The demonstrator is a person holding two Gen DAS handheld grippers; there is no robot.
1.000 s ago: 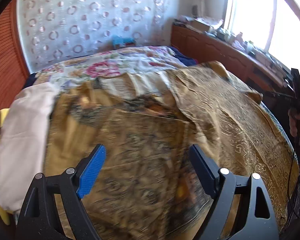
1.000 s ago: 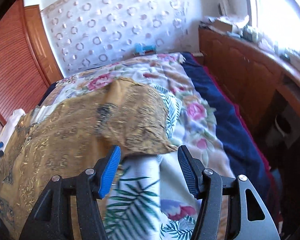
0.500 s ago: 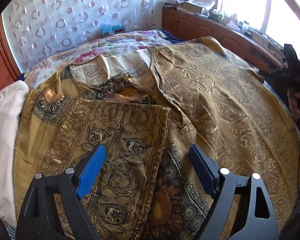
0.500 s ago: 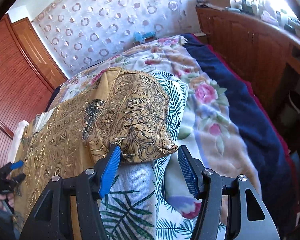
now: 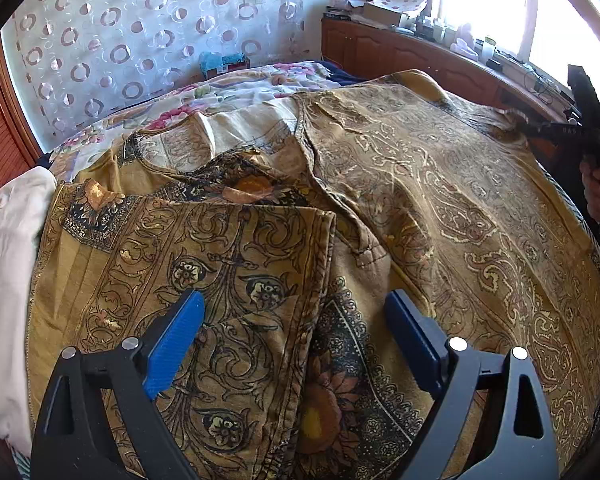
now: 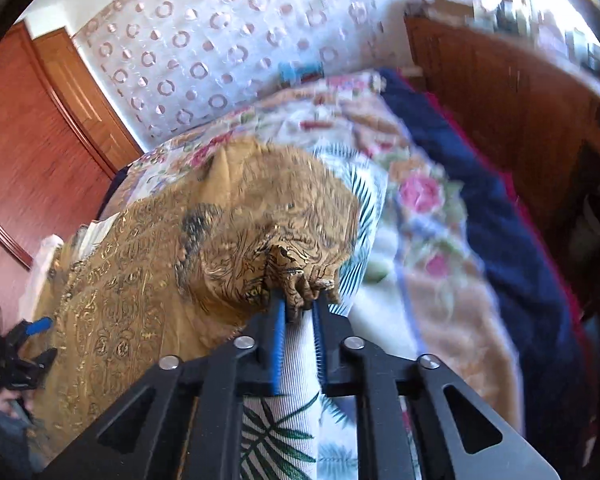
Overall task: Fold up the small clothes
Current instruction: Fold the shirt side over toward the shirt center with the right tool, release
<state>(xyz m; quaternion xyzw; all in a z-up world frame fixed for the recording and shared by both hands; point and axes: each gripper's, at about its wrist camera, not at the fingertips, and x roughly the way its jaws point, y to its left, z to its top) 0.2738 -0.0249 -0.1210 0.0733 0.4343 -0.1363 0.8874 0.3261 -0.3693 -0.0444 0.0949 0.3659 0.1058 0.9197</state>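
While the mustard-gold paisley-printed cotton garment (image 5: pixel 440 208) lies spread across the floral-quilted bed (image 6: pixel 424 216), it looks light, limp and wrinkle-prone; the right gripper (image 6: pixel 300 312) pinches its bunched corner; the left gripper (image 5: pixel 296 332) hovers spread over a folded panel; hems seem the surest holds.

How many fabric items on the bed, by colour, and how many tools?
Gold patterned garment: 1, its corner pinched in the right tool
White cloth: 1
Floral bedspread: 1
Navy blanket: 1
Tools: 2, the right one shut on the garment, the left tool open above it
Total: 4 fabrics, 2 tools, 6 in all
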